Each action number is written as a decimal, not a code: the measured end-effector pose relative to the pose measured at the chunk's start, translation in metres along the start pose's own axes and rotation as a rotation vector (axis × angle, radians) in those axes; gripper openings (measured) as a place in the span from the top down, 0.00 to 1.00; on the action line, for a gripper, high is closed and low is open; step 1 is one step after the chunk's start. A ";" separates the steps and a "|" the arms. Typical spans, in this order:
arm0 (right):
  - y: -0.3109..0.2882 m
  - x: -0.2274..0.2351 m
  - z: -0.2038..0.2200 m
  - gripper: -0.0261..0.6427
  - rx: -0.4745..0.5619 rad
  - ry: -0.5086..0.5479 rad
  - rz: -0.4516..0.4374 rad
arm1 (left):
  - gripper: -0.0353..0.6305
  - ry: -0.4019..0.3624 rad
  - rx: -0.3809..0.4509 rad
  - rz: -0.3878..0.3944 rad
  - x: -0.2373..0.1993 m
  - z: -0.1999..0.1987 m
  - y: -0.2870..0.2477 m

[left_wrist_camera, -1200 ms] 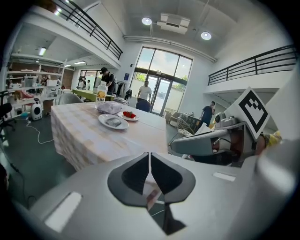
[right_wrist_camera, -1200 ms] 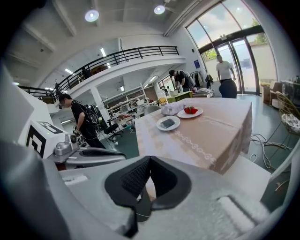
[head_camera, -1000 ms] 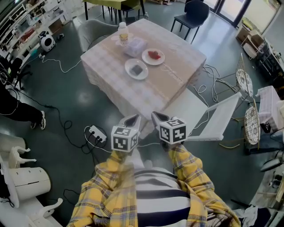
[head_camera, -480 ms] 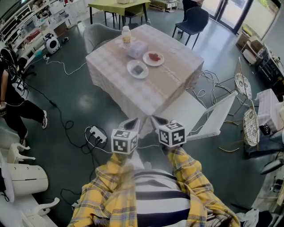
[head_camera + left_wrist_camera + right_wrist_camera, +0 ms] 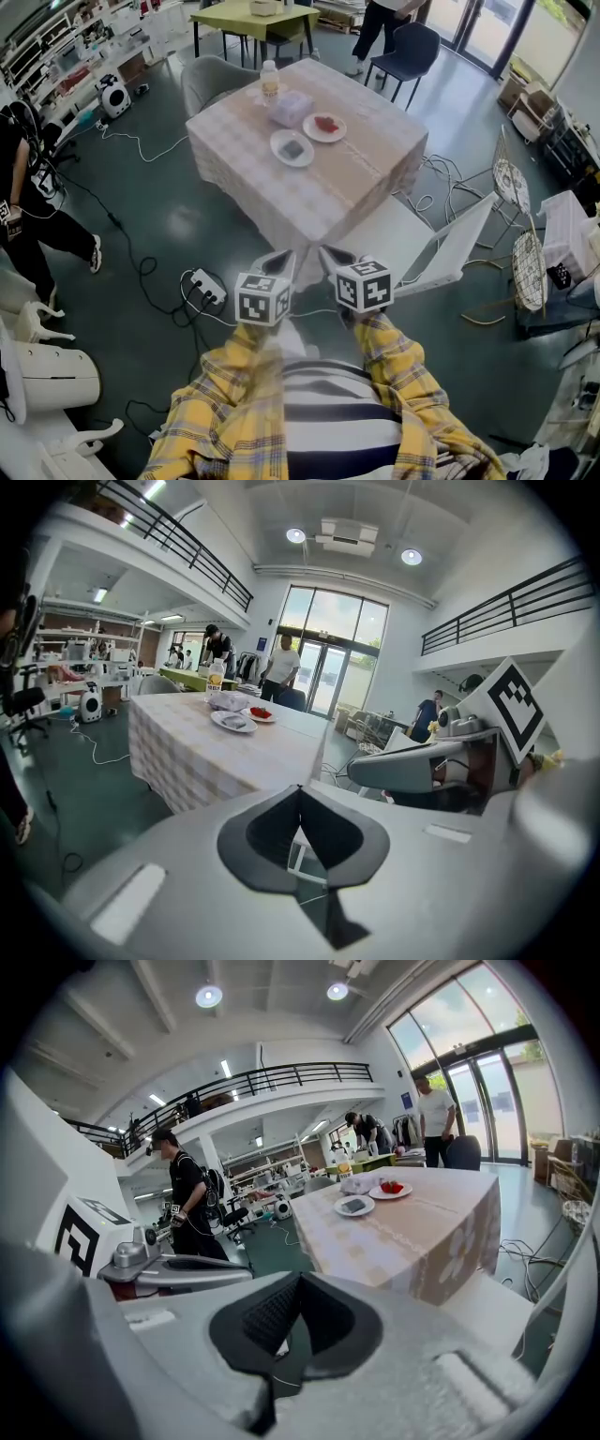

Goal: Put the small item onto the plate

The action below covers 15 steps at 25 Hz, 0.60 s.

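Note:
A table with a pale checked cloth [image 5: 349,178] stands well ahead of me. On it are a white plate [image 5: 292,148] with a small dark item and a second plate [image 5: 323,127] with a red item. The same two plates show in the left gripper view, the dark-item plate [image 5: 232,722] and the red-item plate [image 5: 260,714], and in the right gripper view, the dark-item plate [image 5: 354,1207] and the red-item plate [image 5: 390,1189]. My left gripper [image 5: 280,256] and right gripper [image 5: 329,252] hang side by side close to my body, far short of the table. Both are shut and hold nothing.
A bottle [image 5: 270,80] and a clear wrapped pack [image 5: 291,108] stand behind the plates. A power strip [image 5: 201,280] and cables lie on the floor. A white panel [image 5: 441,246] leans by the table's right side. Chairs [image 5: 212,77] and people [image 5: 23,202] surround the table.
The view has drawn back slightly, so the table sits a little higher in the picture. A person has come into view at the far side. Both grippers keep their place.

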State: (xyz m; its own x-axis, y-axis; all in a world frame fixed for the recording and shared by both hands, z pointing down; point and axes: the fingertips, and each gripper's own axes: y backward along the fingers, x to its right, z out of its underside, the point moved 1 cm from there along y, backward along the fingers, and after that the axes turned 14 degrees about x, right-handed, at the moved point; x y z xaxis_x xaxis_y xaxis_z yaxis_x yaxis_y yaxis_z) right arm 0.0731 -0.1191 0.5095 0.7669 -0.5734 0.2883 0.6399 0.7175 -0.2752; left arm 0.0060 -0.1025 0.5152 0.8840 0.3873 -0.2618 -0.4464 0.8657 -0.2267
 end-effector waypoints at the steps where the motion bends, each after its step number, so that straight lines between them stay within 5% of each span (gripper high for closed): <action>1: 0.000 -0.001 0.000 0.97 0.001 0.002 -0.001 | 0.94 -0.001 0.000 0.001 0.000 0.000 0.001; 15: 0.009 -0.009 0.007 0.97 -0.010 0.019 -0.001 | 0.94 0.012 -0.007 0.006 0.006 0.008 0.014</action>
